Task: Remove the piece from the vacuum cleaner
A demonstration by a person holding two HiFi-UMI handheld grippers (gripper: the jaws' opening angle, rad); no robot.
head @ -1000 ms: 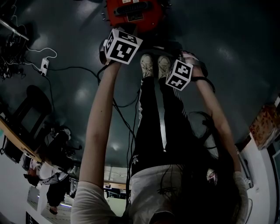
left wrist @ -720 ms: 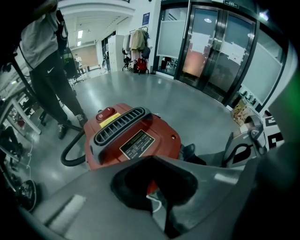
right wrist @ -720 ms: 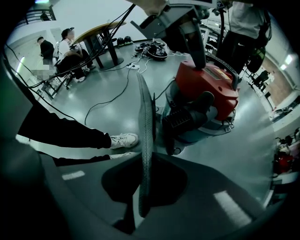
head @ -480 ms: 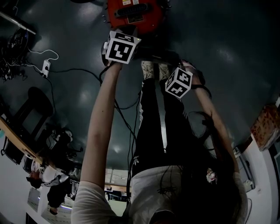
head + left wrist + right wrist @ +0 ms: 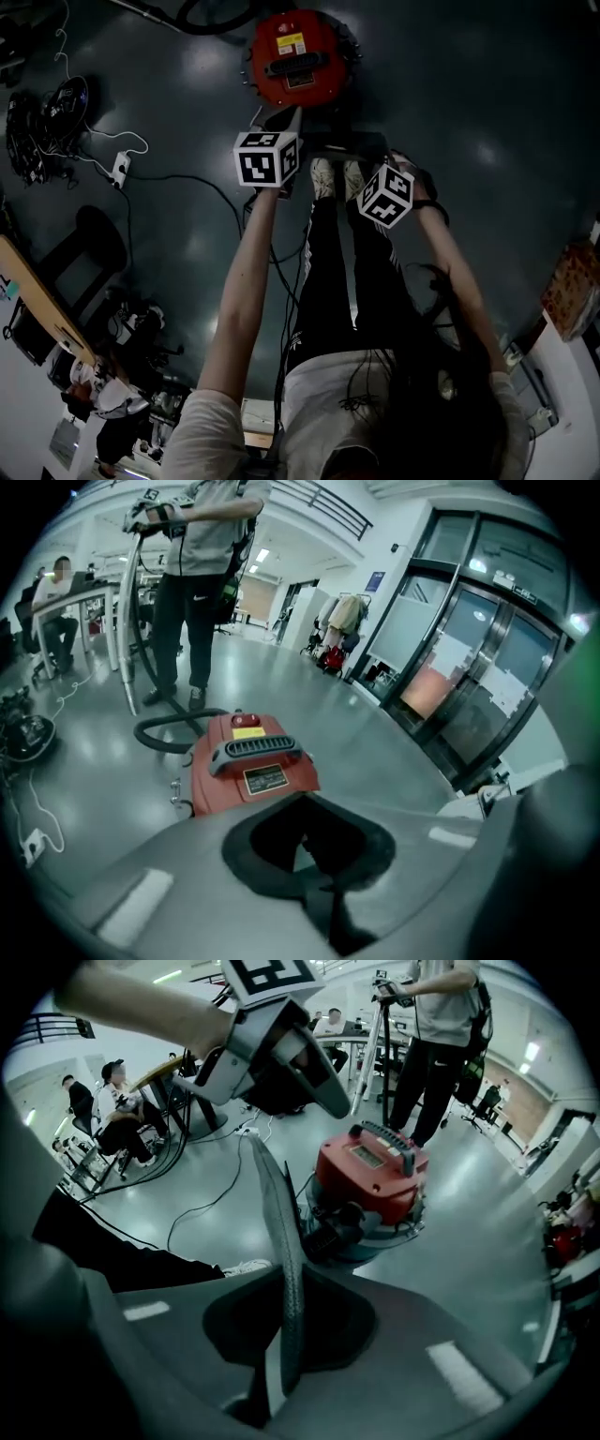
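Apparently pre-grab: left gripper [image 5: 337,1102], right gripper [image 5: 262,1162] both pinched closed and empty, poised over vacuum cleaner [image 5: 298,58] to line up approach.

A glossy grey floor [image 5: 487,112] runs to tall glass doors [image 5: 469,667] in an open office hall. A standing person in a grey top and dark trousers [image 5: 197,564] grips an upright pole. Others sit at desks, one [image 5: 54,597] at a white worktop, more [image 5: 117,1110] near the windows. A white power strip [image 5: 120,169] lies near a black chair [image 5: 80,248] and a tangle of cables [image 5: 56,108].
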